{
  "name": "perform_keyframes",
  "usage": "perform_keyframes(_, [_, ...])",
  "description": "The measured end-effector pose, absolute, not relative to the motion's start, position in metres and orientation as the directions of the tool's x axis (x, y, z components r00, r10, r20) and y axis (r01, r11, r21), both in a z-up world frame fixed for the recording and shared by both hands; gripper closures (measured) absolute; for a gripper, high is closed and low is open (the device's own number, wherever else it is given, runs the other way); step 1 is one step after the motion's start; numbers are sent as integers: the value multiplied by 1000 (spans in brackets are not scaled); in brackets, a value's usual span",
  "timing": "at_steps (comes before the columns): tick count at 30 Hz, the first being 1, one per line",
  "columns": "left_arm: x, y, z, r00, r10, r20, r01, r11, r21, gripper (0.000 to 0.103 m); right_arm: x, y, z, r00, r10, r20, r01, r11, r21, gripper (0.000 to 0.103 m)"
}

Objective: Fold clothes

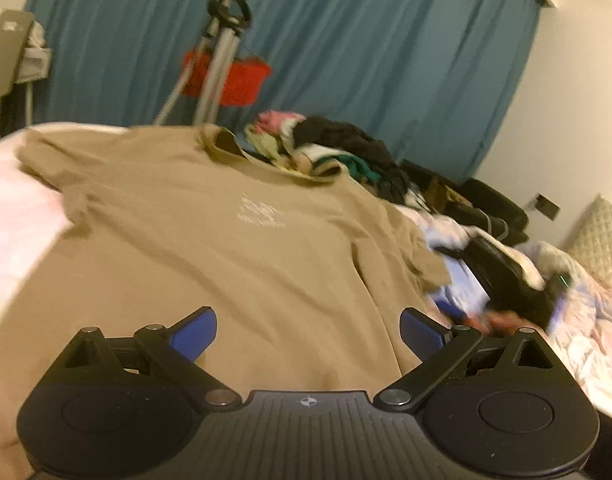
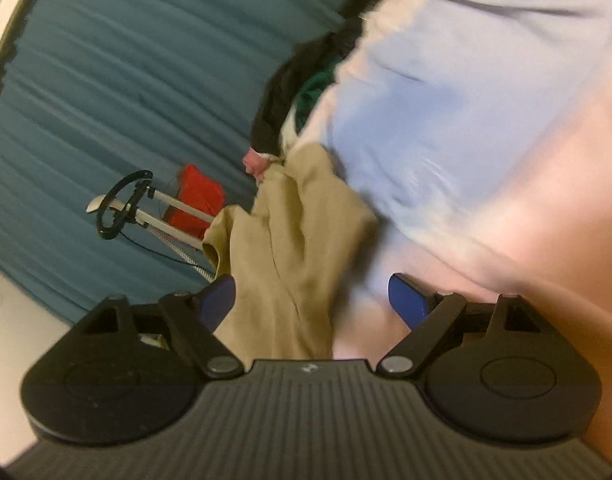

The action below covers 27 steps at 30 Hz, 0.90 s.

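Spread flat on the bed ahead of me, the tan T-shirt lies front up, small white print on the chest, collar at the far end. My left gripper hovers over its near hem, blue pads wide apart, nothing between them. Bare pink-white bedding gives free room off the shirt's left edge; the right sleeve runs up against crumpled sheets and dark items. At the far end, a heap of mixed clothes crowds the collar. My right gripper is rolled hard over, pads also spread and empty, with the soft, creased shirt ahead and pale blue-pink bedding beside it, badly blurred. Pleated teal curtain behind, tripod standing before it.
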State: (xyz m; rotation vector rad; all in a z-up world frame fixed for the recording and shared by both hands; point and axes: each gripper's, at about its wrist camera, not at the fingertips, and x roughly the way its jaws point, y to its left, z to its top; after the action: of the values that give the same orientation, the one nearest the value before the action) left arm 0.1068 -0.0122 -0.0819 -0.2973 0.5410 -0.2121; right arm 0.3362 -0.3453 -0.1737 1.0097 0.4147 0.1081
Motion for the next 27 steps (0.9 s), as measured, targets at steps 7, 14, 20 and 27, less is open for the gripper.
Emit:
perform_keyframes(7, [135,-12,-107,810,-336,-481,161,916,-368,4,423,-330,-172,920,273,-281,81,569,818,28])
perform_keyframes(14, [157,6,-121,789,-325,-521,73,892,-446,4,459,-343,-148,935,160,-316,152,623,767,86])
perform_keyframes(20, [158,12,-119,800,-312,-513,56,890,-453,4,454,-369,-103,973,-18,-231,155,793,590,97])
perform_keyframes(27, [164,-2,-120,798,-309,-518,97,913,-395,4,451,-406,-98,932,-207,-297,319,857,404,97])
